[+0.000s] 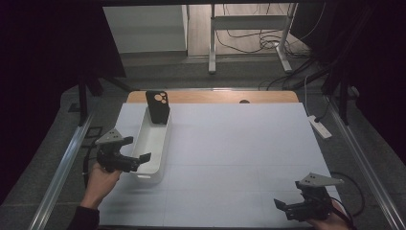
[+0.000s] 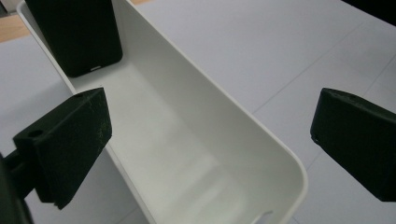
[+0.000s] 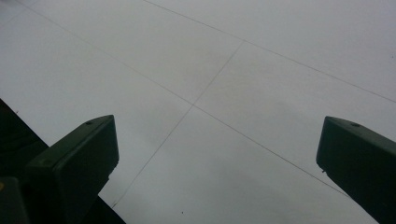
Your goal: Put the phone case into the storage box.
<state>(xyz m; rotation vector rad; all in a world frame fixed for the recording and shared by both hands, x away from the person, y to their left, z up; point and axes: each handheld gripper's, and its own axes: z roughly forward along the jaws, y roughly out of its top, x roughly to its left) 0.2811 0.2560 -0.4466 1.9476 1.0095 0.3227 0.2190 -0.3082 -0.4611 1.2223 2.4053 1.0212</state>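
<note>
- The left gripper [image 1: 128,152] hovered at the near end of the white bin [image 1: 154,143], its jaws spread wide with one on each side of the bin's near rim, touching nothing; this looked like lining up to take the wall or to reach inside.
- In the left gripper view the bin [image 2: 196,116] ran away from the camera, so the jaws pointed along its length towards the far end.
- The black phone case [image 1: 157,106] stood upright at that far end, leaning against the end wall, camera cut-outs uppermost; propped like that, its top edge stayed above the rim where jaws could pinch it.
- The left gripper view showed the case's [image 2: 77,37] lower edge resting on the bin floor.
- The right gripper [image 1: 296,206] hung well apart over the near right corner of the table [image 1: 239,143], jaws spread and empty, probably kept out of the way.
</note>
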